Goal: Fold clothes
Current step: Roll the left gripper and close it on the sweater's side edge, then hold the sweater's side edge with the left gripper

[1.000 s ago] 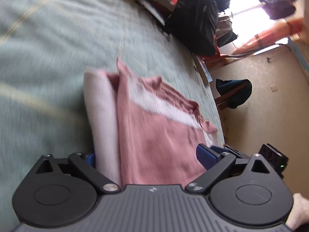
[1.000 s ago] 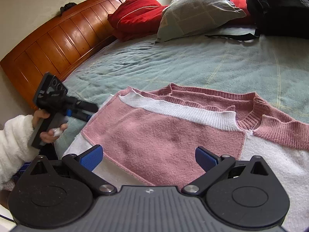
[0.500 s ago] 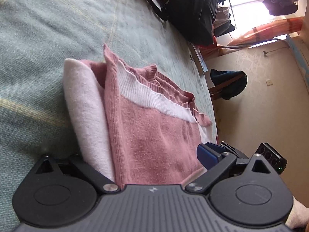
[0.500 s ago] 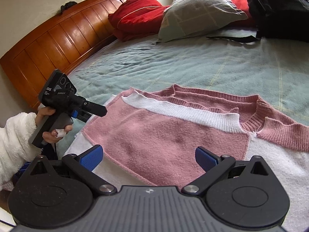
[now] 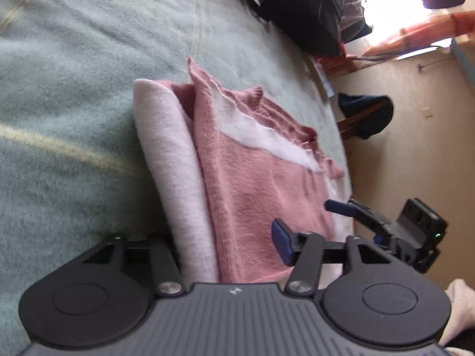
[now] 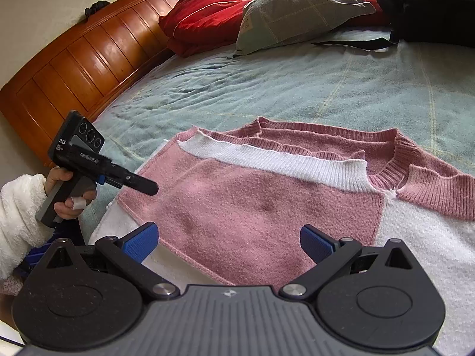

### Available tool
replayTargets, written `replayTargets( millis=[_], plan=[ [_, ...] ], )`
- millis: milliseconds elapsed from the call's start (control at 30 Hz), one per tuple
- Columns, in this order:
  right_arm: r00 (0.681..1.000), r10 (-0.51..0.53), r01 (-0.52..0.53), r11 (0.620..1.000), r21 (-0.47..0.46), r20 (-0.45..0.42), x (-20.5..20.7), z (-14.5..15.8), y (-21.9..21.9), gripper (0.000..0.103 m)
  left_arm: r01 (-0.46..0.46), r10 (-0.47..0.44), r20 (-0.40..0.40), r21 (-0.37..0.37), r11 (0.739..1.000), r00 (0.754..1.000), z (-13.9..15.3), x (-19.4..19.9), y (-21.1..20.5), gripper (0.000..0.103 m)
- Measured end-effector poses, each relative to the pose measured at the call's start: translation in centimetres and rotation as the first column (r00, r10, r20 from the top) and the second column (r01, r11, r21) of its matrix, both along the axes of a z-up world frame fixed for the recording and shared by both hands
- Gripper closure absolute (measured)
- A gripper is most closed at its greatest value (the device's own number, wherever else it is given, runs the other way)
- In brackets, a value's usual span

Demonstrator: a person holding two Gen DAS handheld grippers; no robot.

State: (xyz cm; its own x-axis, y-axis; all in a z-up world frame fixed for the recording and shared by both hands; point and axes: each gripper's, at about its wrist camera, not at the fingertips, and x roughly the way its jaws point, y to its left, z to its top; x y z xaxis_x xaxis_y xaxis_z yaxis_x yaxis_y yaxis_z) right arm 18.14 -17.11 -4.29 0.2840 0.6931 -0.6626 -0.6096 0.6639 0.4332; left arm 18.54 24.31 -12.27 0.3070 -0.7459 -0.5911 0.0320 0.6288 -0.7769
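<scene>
A pink and white knit sweater (image 6: pixel 261 207) lies folded on the bed, its collar toward the far right. My left gripper (image 5: pixel 225 243) is turned on its side at the sweater's left edge (image 5: pixel 178 178). Its jaws are closing with the folded layers between them. One blue pad (image 5: pixel 282 243) rests over the pink cloth and the other finger is hidden behind the white fold. In the right wrist view the left gripper (image 6: pixel 142 184) reaches over that corner. My right gripper (image 6: pixel 228 243) hangs open just above the sweater's near edge, holding nothing.
The grey-green blanket (image 6: pixel 267 89) covers the bed. A wooden headboard (image 6: pixel 74 68), red pillows (image 6: pixel 204 20) and a grey pillow (image 6: pixel 297 9) stand at the back, with a black bag (image 6: pixel 430 3) at the far right. A person's white-sleeved hand (image 6: pixel 20 216) holds the left gripper.
The left gripper's visible blue pad has swung inward over the pink cloth, narrowing the jaws around the sweater's edge. The left gripper has also edged closer to the sweater. The right gripper has stayed put.
</scene>
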Motion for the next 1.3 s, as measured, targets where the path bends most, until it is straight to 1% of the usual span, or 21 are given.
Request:
replayTargets(
  millis=[67, 100, 133, 267, 367, 467, 567, 667, 700, 867, 967, 1100, 1167, 1300],
  plan=[
    [1.000, 0.000, 0.000, 1.000, 0.006, -0.009, 0.1, -0.1, 0.1, 0.000, -0.012, 0.013, -0.017, 0.037, 0.999, 1.000, 0.0, 0.1, 0.1, 0.070],
    [1.000, 0.004, -0.004, 1.000, 0.013, -0.011, 0.0, 0.0, 0.1, 0.000, -0.020, 0.022, -0.022, 0.073, 0.997, 1.000, -0.1, 0.0, 0.1, 0.078],
    [1.000, 0.009, -0.008, 1.000, 0.019, -0.014, 0.0, 0.0, 0.1, 0.000, -0.028, 0.029, -0.020, 0.068, 0.997, 0.999, -0.1, -0.2, 0.2, 0.078],
    [0.999, 0.016, -0.013, 0.997, 0.077, -0.044, 0.1, 0.7, 0.2, 0.000, -0.029, 0.028, 0.013, 0.120, 0.992, 1.000, 0.6, -0.6, -0.6, 0.078],
    [0.990, 0.004, 0.016, 0.990, 0.137, -0.141, 0.8, 0.9, 0.8, 0.000, -0.034, 0.031, 0.022, 0.155, 0.987, 0.999, 1.0, -0.6, -1.3, 0.078],
    [0.966, -0.048, 0.090, 0.983, 0.160, -0.253, 1.9, 0.7, 1.3, 0.000, -0.033, 0.025, 0.043, 0.207, 0.978, 0.999, 1.5, -0.7, -1.9, 0.078],
    [0.935, -0.109, 0.178, 0.967, 0.180, -0.339, 2.7, 0.5, 1.0, 0.000, -0.054, 0.043, 0.050, 0.228, 0.972, 0.998, 1.6, -0.8, -2.2, 0.078],
    [0.902, -0.149, 0.241, 0.953, 0.186, -0.406, 2.7, 0.4, 0.5, 0.000, -0.067, 0.052, 0.064, 0.244, 0.968, 0.997, 1.7, -1.2, -2.2, 0.078],
    [0.896, -0.157, 0.252, 0.951, 0.182, -0.416, 2.4, 0.4, 0.5, 0.000, -0.070, 0.054, 0.069, 0.249, 0.966, 0.996, 1.7, -1.4, -2.2, 0.078],
    [0.882, -0.199, 0.279, 0.951, 0.131, -0.427, 0.6, 0.0, 1.0, 0.000, -0.076, 0.052, 0.093, 0.282, 0.956, 0.994, 2.1, -1.8, -2.6, 0.078],
    [0.877, -0.243, 0.301, 0.950, 0.080, -0.414, 0.4, -0.8, 1.6, 0.000, -0.077, 0.049, 0.101, 0.289, 0.954, 0.994, 2.2, -2.0, -2.6, 0.078],
    [0.884, -0.312, 0.353, 0.934, 0.057, -0.349, 1.8, -1.0, 1.9, 0.000, -0.075, 0.042, 0.113, 0.298, 0.952, 0.993, 2.3, -2.1, -2.7, 0.078],
    [0.882, -0.345, 0.378, 0.925, 0.043, -0.322, 3.2, -1.1, 2.3, 0.000, -0.076, 0.045, 0.112, 0.289, 0.954, 0.993, 2.2, -2.1, -2.7, 0.078],
    [0.871, -0.380, 0.416, 0.908, 0.054, -0.313, 6.3, -2.0, 2.9, 0.000, -0.076, 0.046, 0.115, 0.278, 0.958, 0.992, 2.0, -2.2, -2.5, 0.078]
  ],
)
